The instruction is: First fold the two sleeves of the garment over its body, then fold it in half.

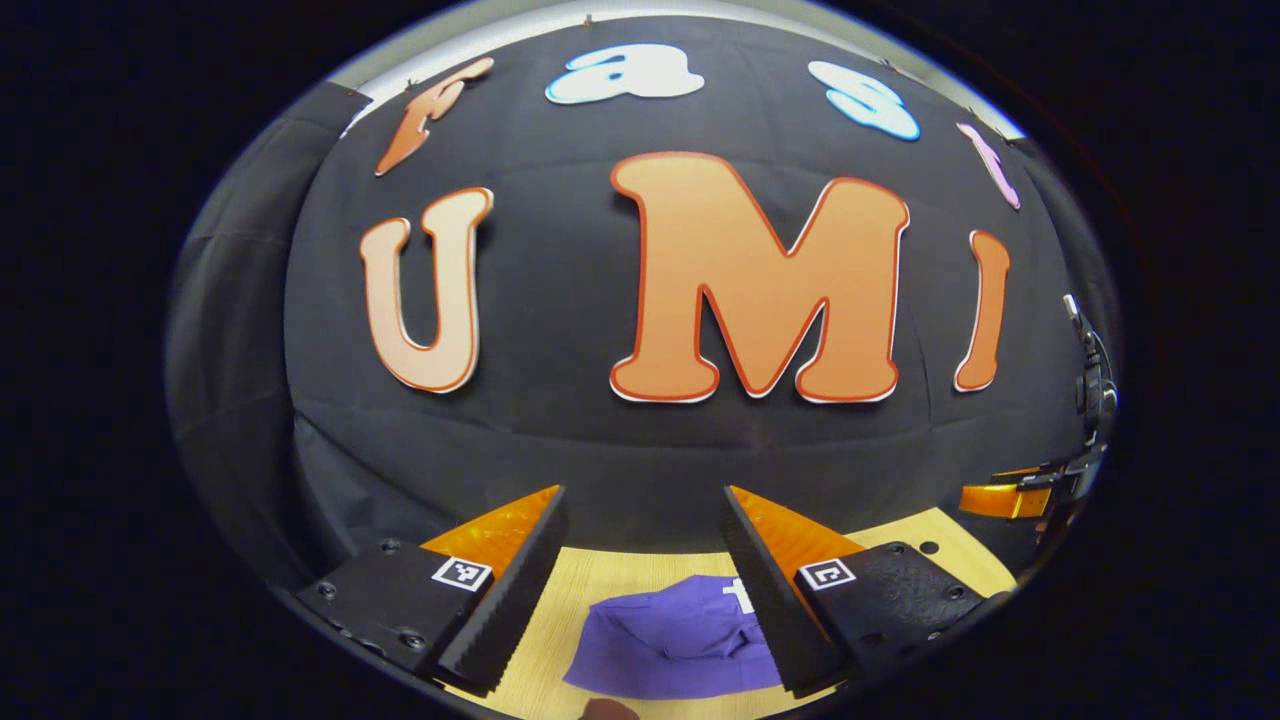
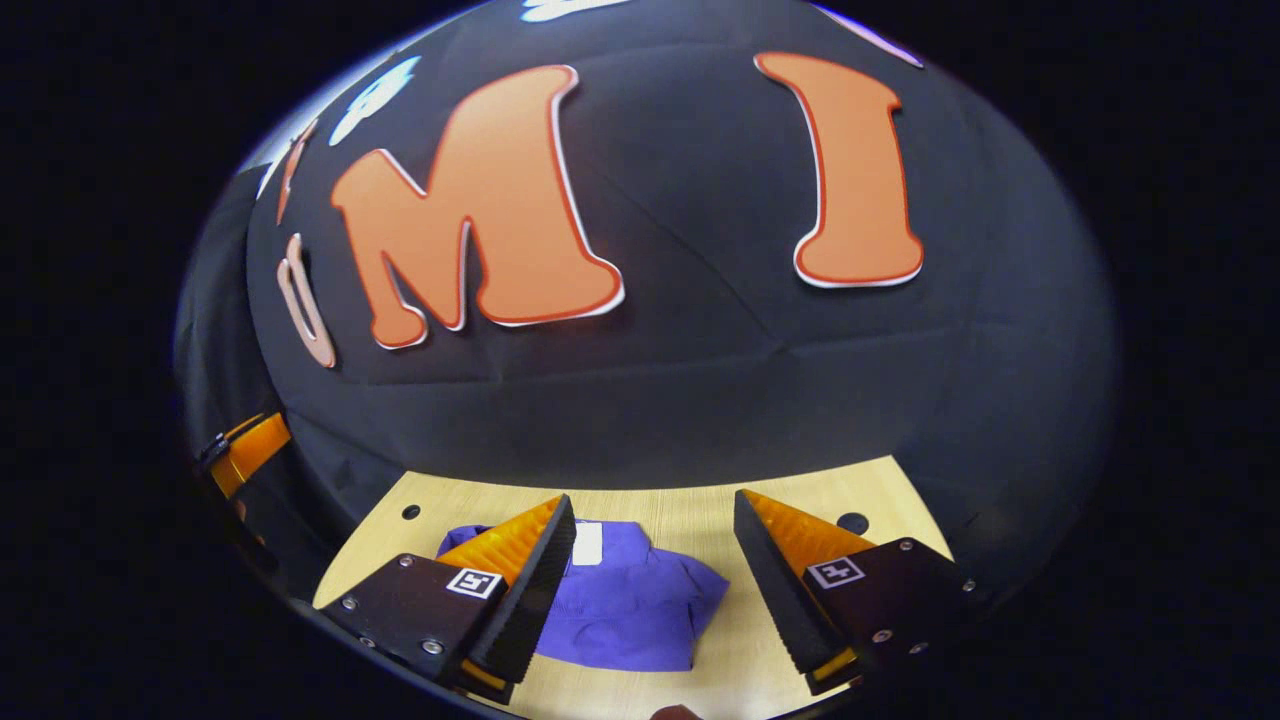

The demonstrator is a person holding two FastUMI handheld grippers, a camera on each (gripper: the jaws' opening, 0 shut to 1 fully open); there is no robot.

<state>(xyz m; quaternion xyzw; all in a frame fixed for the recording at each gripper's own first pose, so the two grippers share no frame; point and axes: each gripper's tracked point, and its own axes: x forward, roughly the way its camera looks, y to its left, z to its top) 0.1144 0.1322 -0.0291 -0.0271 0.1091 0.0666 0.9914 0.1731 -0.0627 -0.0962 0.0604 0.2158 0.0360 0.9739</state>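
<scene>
Brightness: I see both views lit evenly, not dim and not too bright.
Light source: I think it comes from above; I cannot see any lamp.
Shadows: I see only soft, small shadows under the purple garment [image 1: 672, 640] on the wooden table [image 2: 800, 500].
Glare: I see a little shine on the left gripper [image 1: 640, 585] and the right gripper [image 2: 650, 590], where the smooth sides of their fingers catch the light.
Sharpness: the middle of each view looks clear to me.
Edges: I see straight lines bend into curves near the rim, and things there look squashed, darker and a bit fuzzy.
</scene>
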